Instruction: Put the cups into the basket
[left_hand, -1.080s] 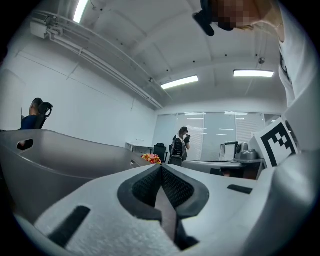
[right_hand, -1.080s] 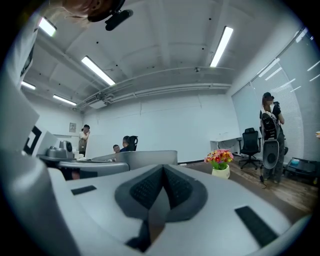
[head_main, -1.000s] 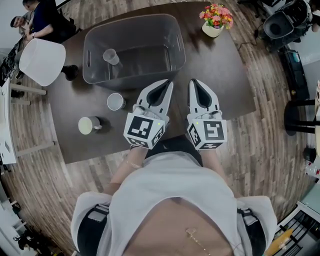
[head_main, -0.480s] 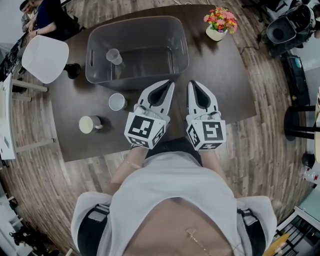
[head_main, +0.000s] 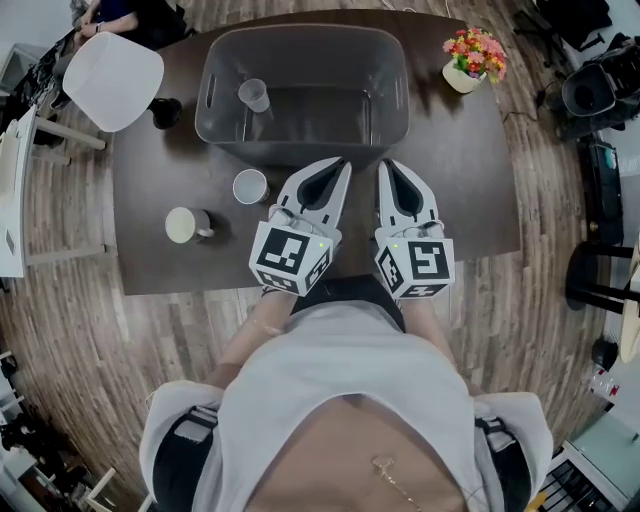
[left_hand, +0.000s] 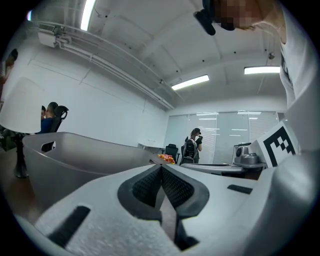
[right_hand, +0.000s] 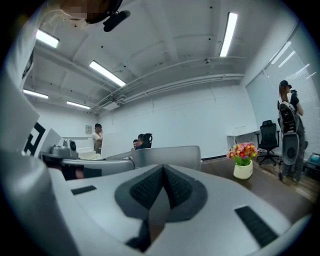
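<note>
Your left gripper (head_main: 337, 166) has its jaws pressed together with nothing between them, and your right gripper (head_main: 388, 167) is the same: closed and empty. You hold the two side by side and roughly level over the middle of the table's (head_main: 470, 170) near edge. Their tips point at the near wall of the basket (head_main: 300, 32) and their marker cubes sit back toward your body. The grey, see-through basket stands at the middle of the far edge with one clear cup (head_main: 254, 95) inside, near its left wall. Outside it, a pale cup (head_main: 250, 186) stands just left of your left gripper. A cream mug (head_main: 185, 225) stands further toward the near left corner. A flower pot (head_main: 473, 62) sits at the far right corner.
</note>
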